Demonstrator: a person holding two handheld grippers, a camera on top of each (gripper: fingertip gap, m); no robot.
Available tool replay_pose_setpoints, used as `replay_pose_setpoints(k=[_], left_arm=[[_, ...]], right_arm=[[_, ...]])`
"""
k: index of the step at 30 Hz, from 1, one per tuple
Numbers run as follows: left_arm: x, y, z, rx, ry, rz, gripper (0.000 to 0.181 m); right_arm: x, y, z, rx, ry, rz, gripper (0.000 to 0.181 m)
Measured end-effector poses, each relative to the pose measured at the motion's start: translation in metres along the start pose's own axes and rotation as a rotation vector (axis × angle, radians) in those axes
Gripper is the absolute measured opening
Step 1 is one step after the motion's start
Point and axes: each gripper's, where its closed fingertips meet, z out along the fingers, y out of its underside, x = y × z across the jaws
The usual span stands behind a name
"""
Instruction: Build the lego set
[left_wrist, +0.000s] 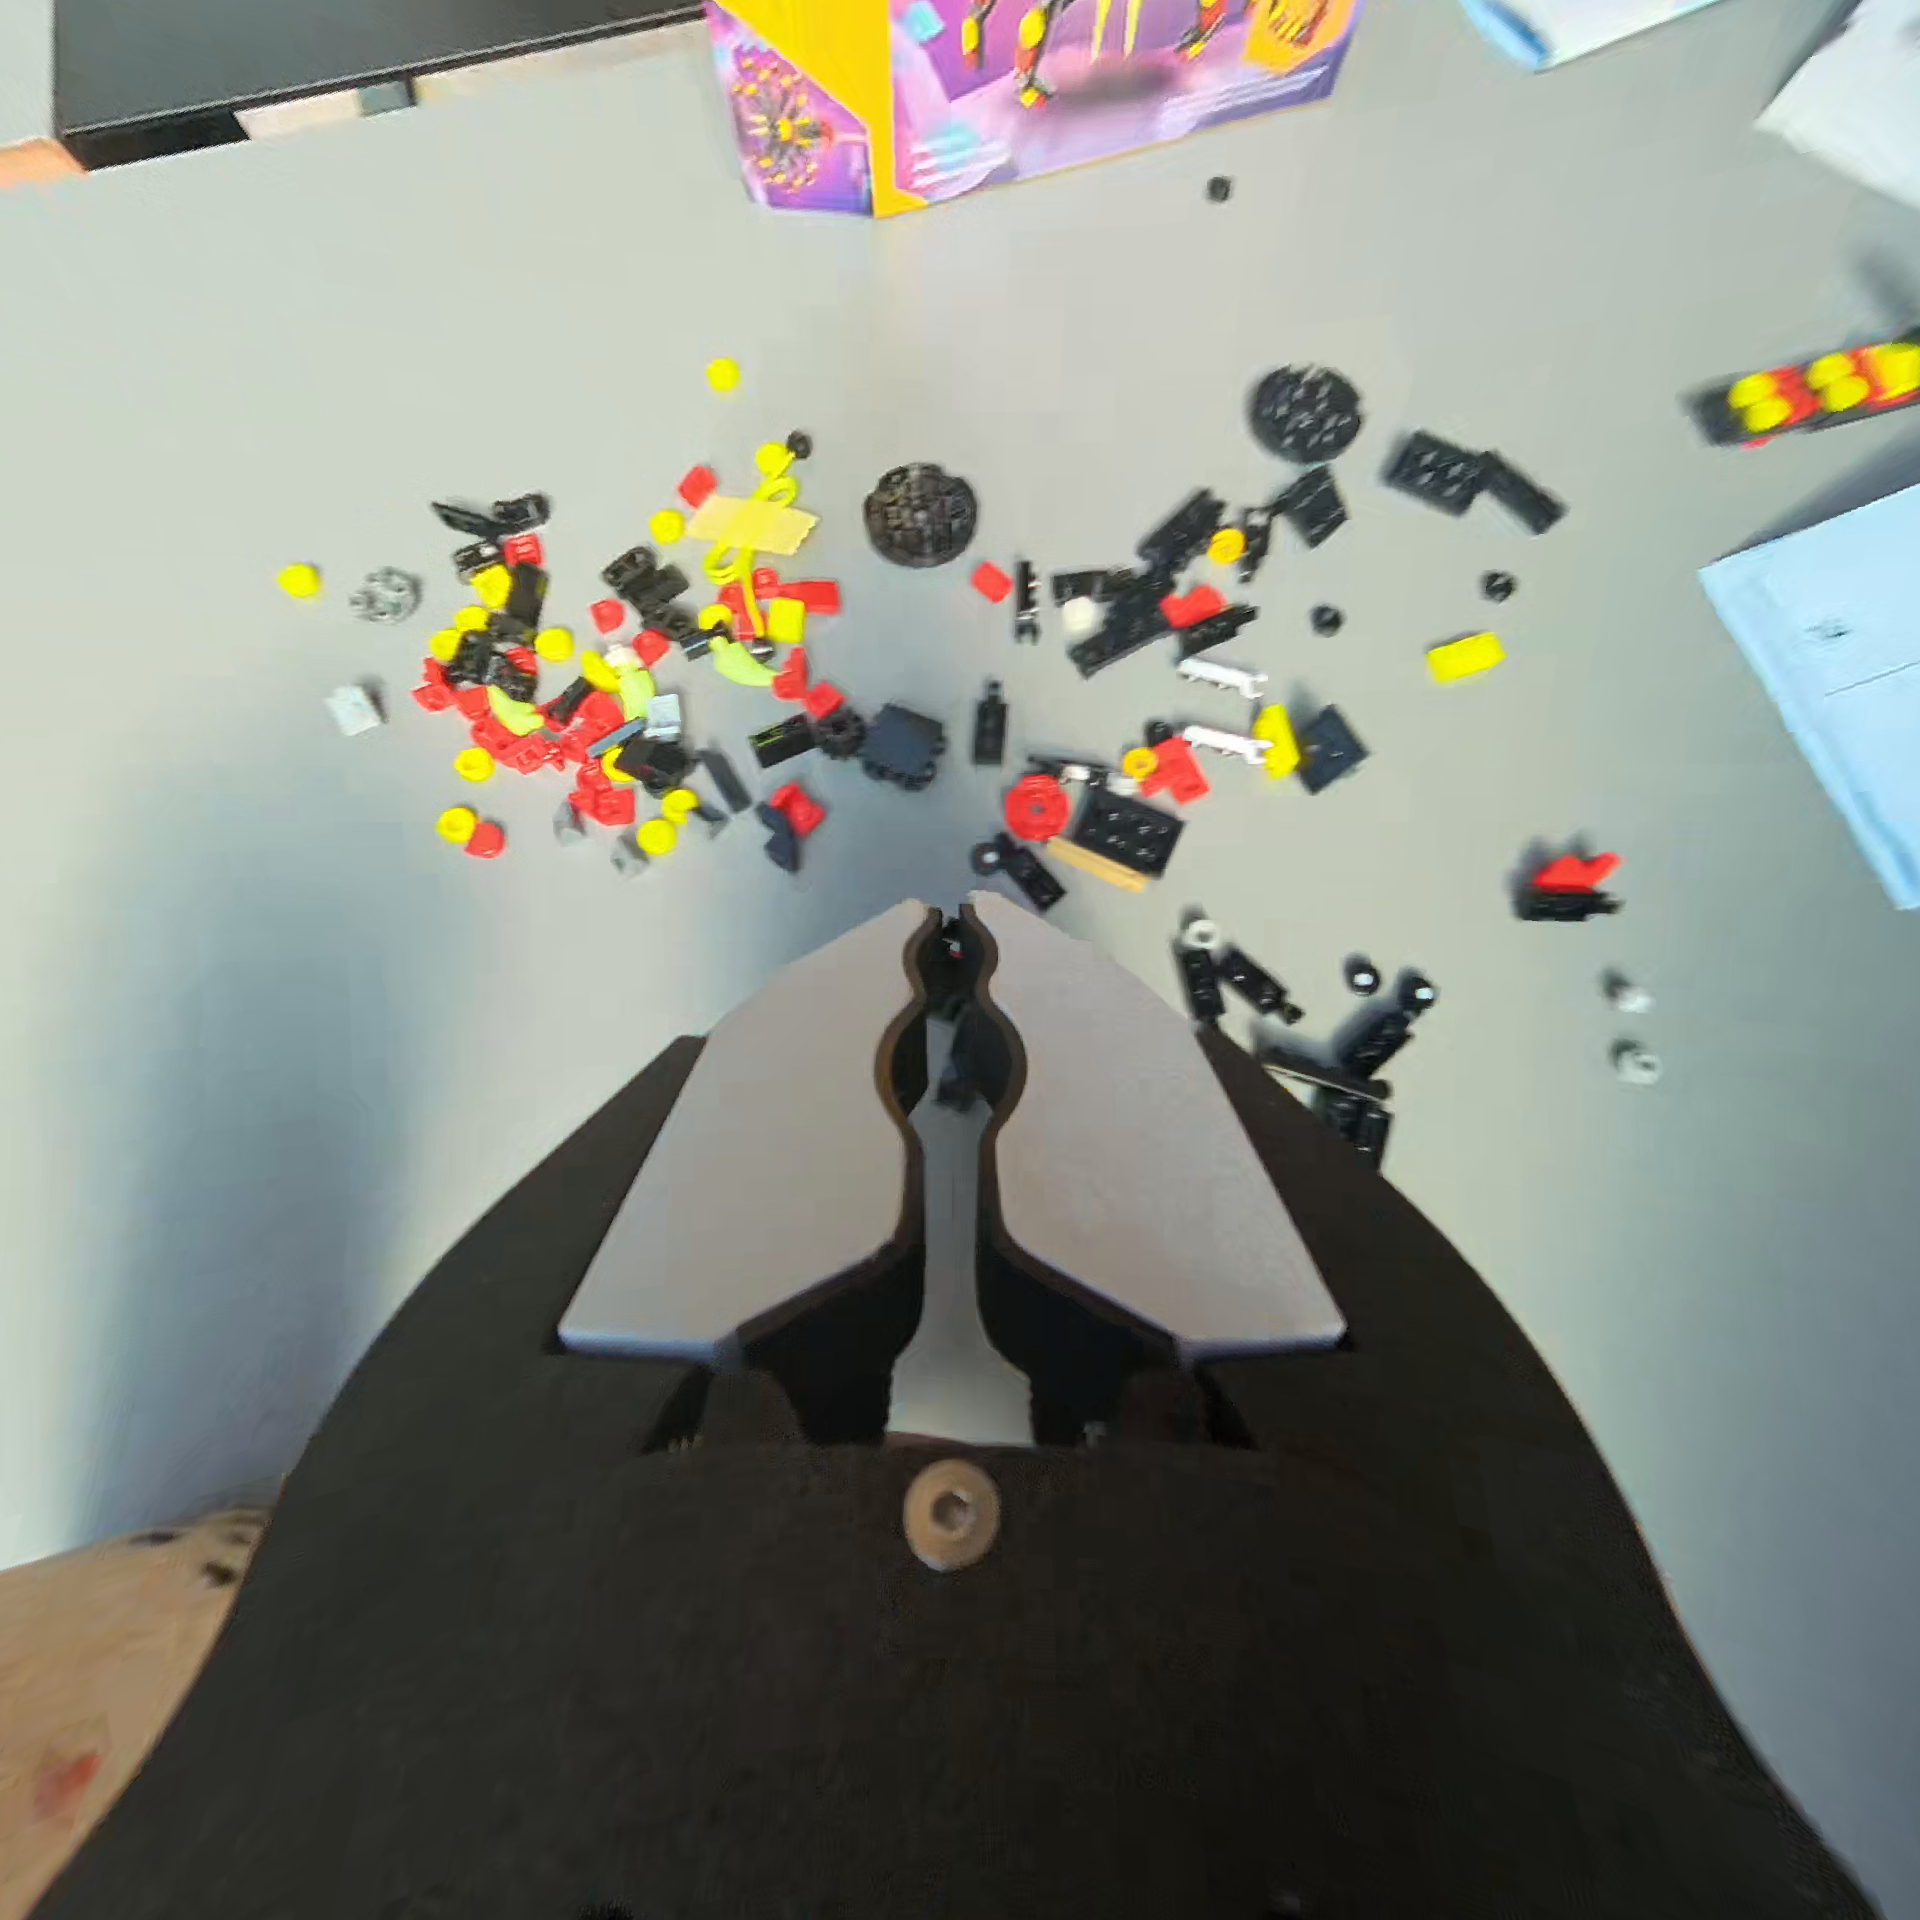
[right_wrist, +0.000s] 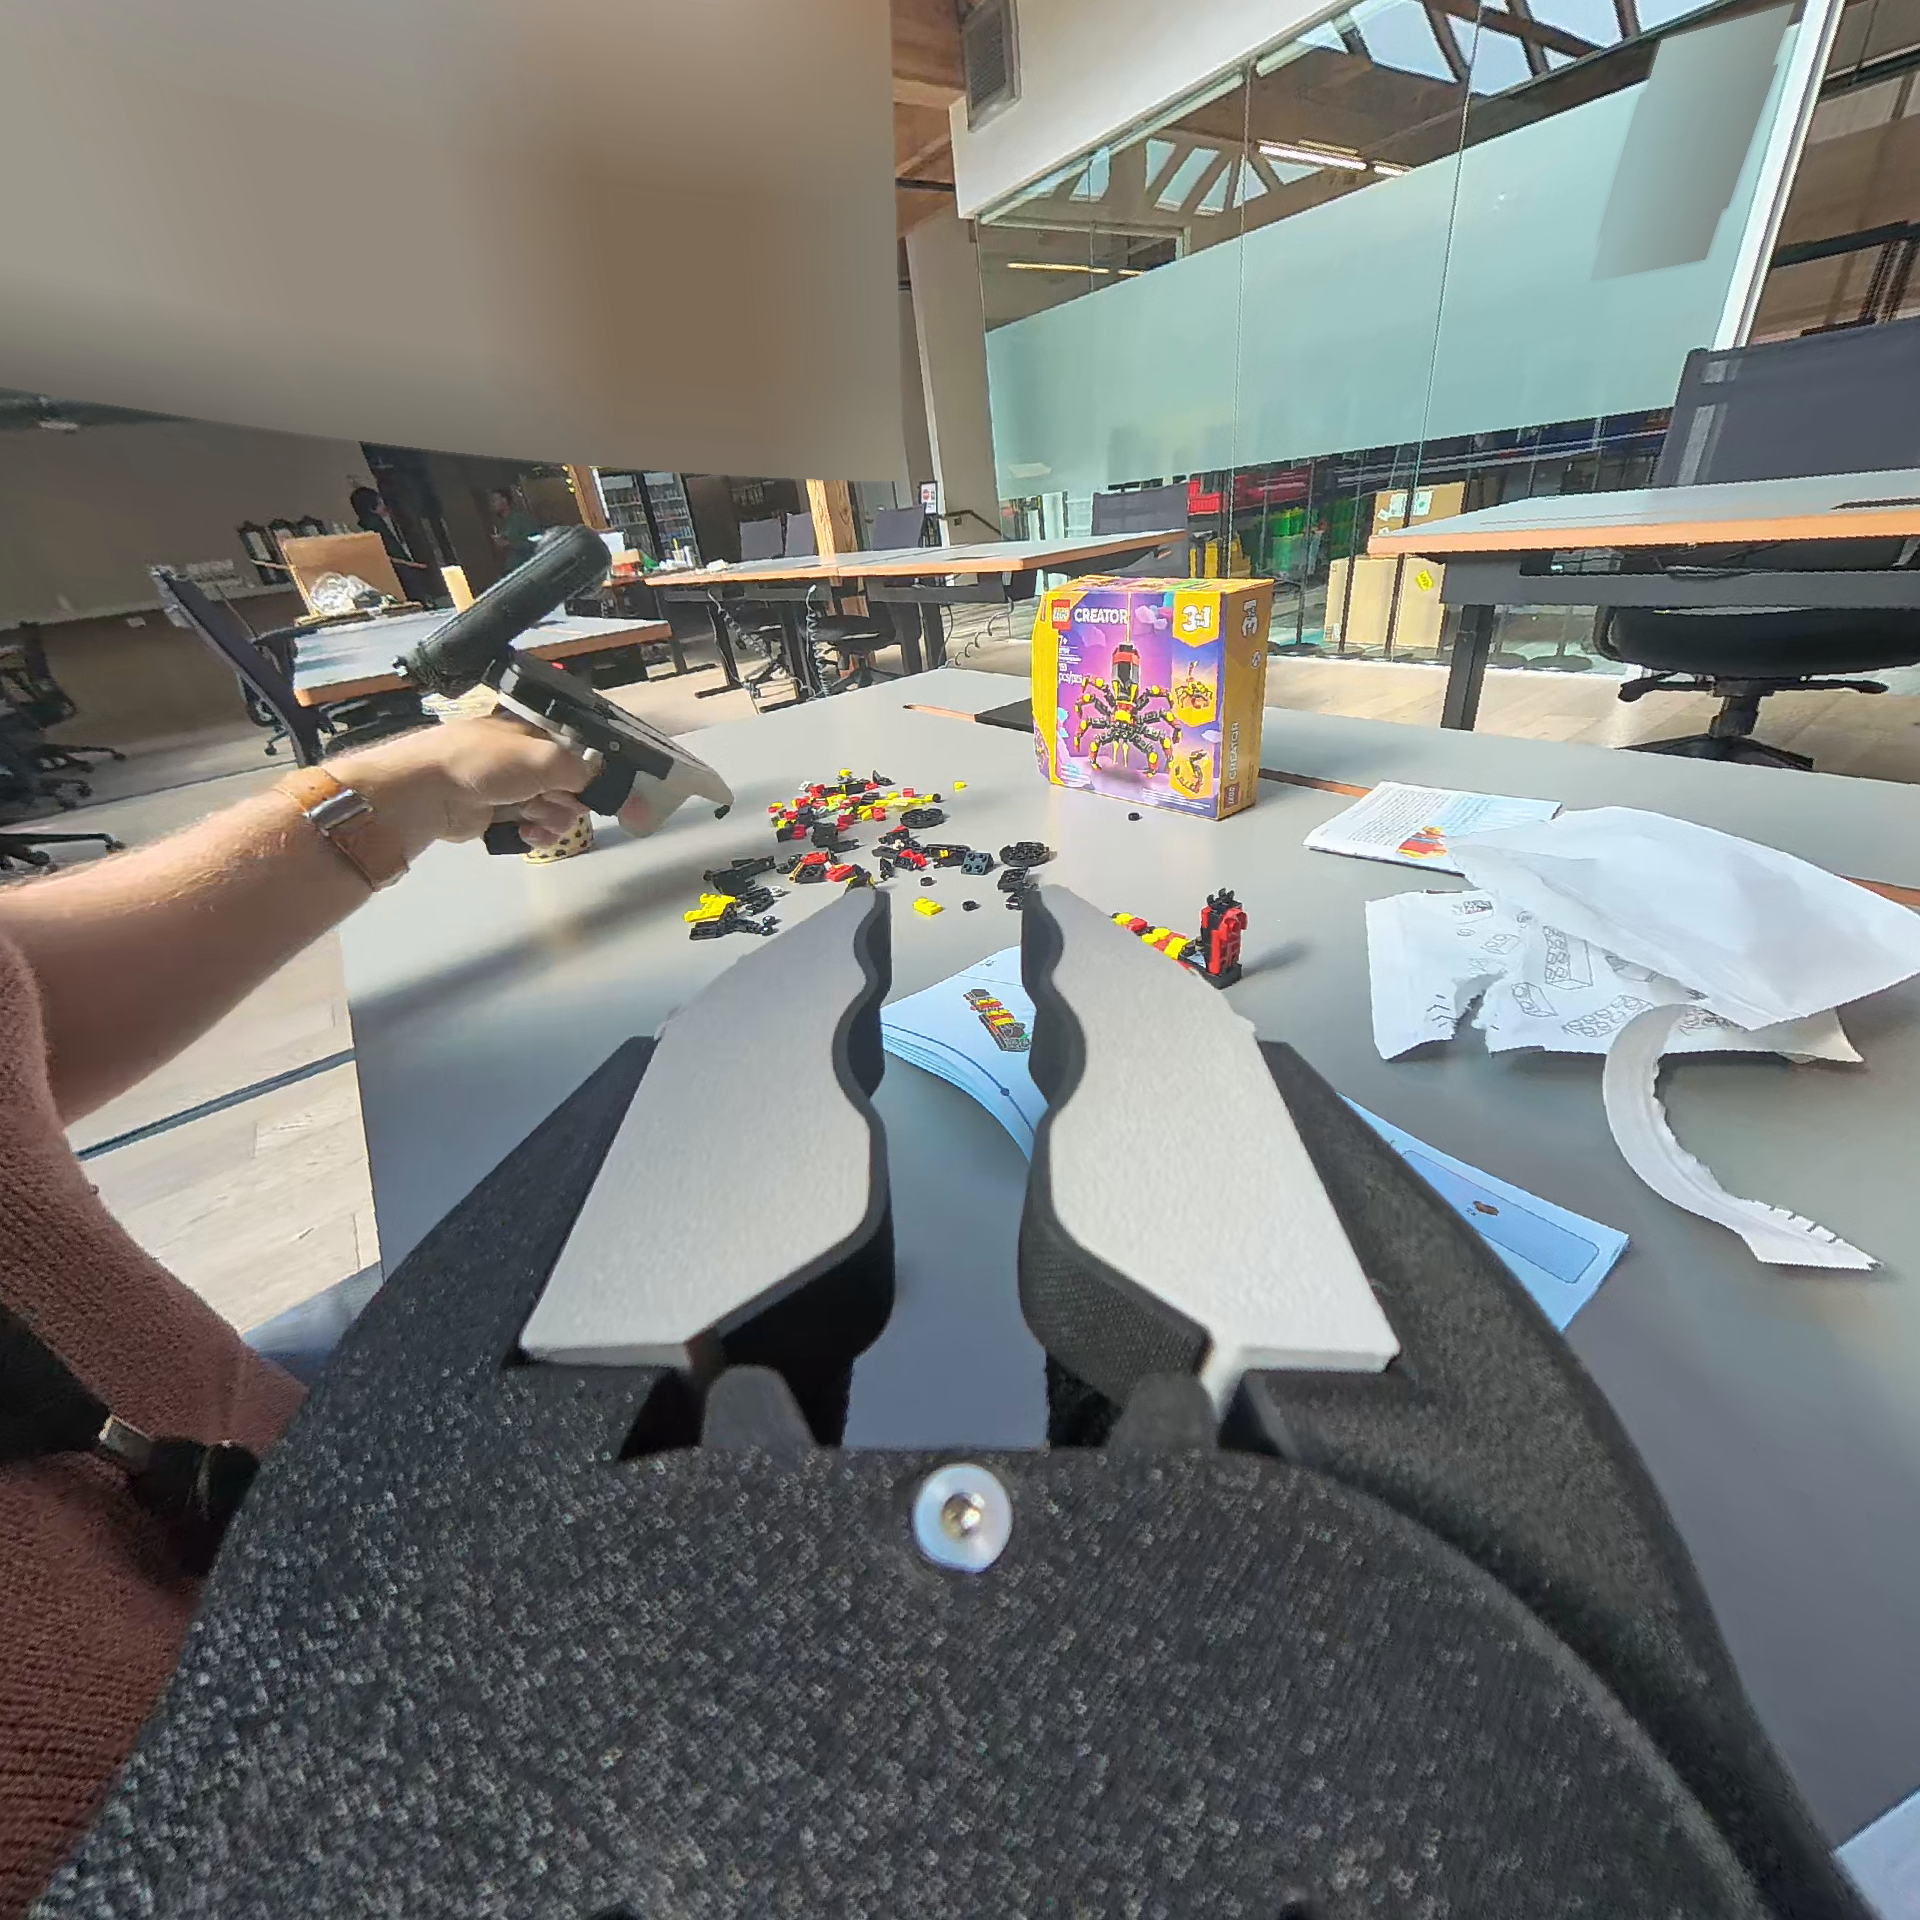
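Loose red, yellow and black lego pieces lie scattered on the grey table; they also show in the right wrist view. My left gripper is held above them, shut on a small black piece with a bit of red. In the right wrist view a hand holds it over the left of the pile. My right gripper is open and empty, low over the table's near side. A partly built black, red and yellow assembly stands just right of its tips; it is blurred in the left wrist view.
The purple and yellow set box stands behind the pile and also shows in the left wrist view. A blue instruction booklet lies under my right gripper. Torn white paper bags lie at the right. The table's left edge is close. Left tips to right tips: about 45 cm.
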Motion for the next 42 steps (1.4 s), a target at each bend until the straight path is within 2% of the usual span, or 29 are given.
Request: replay_pose_setpoints(k=[1, 3, 6, 10, 13, 17, 21, 24, 26, 30, 33, 37, 42], left_arm=[[0.024, -0.008, -0.005, 0.056, 0.117, -0.040, 0.003], [0.076, -0.023, -0.019, 0.141, 0.315, -0.053, 0.003], [0.182, -0.025, -0.032, 0.143, 0.599, 0.049, 0.003], [0.303, -0.003, -0.032, 0.058, 0.861, 0.274, 0.003], [0.347, 0.031, -0.020, -0.070, 0.934, 0.450, 0.003], [0.355, 0.044, -0.007, -0.127, 0.914, 0.564, 0.004], [0.346, 0.039, -0.007, -0.096, 0.891, 0.604, 0.030], [0.325, 0.033, -0.012, -0.061, 0.831, 0.639, 0.031], [0.316, 0.040, -0.019, -0.066, 0.820, 0.659, 0.023], [0.325, 0.044, -0.026, 0.083, 0.815, 0.778, 0.017], [0.336, 0.041, -0.020, 0.188, 0.838, 0.902, 0.022], [0.340, 0.045, -0.008, 0.122, 0.905, 1.007, 0.032], [0.336, 0.051, -0.015, 0.003, 1.013, 1.072, 0.016]], right_arm=[[0.000, 0.001, 0.000, -0.007, 0.000, 0.003, 0.023], [-0.002, 0.004, 0.000, -0.029, 0.002, 0.003, 0.023], [-0.007, 0.013, -0.003, -0.093, 0.016, -0.017, 0.024], [-0.017, 0.023, -0.017, -0.170, 0.049, -0.022, 0.024], [-0.026, 0.033, -0.028, -0.228, 0.077, 0.003, 0.025], [-0.045, 0.054, -0.036, -0.315, 0.093, 0.022, 0.026], [-0.054, 0.069, -0.043, -0.405, 0.150, -0.061, 0.027], [-0.056, 0.078, -0.044, -0.466, 0.170, -0.095, 0.027], [-0.052, 0.085, -0.039, -0.522, 0.182, -0.118, 0.026], [-0.043, 0.091, -0.016, -0.582, 0.165, -0.188, 0.025], [-0.038, 0.094, -0.008, -0.616, 0.149, -0.208, 0.024], [-0.031, 0.097, -0.009, -0.658, 0.158, -0.197, 0.025], [-0.020, 0.110, -0.002, -0.713, 0.156, -0.175, 0.023]])
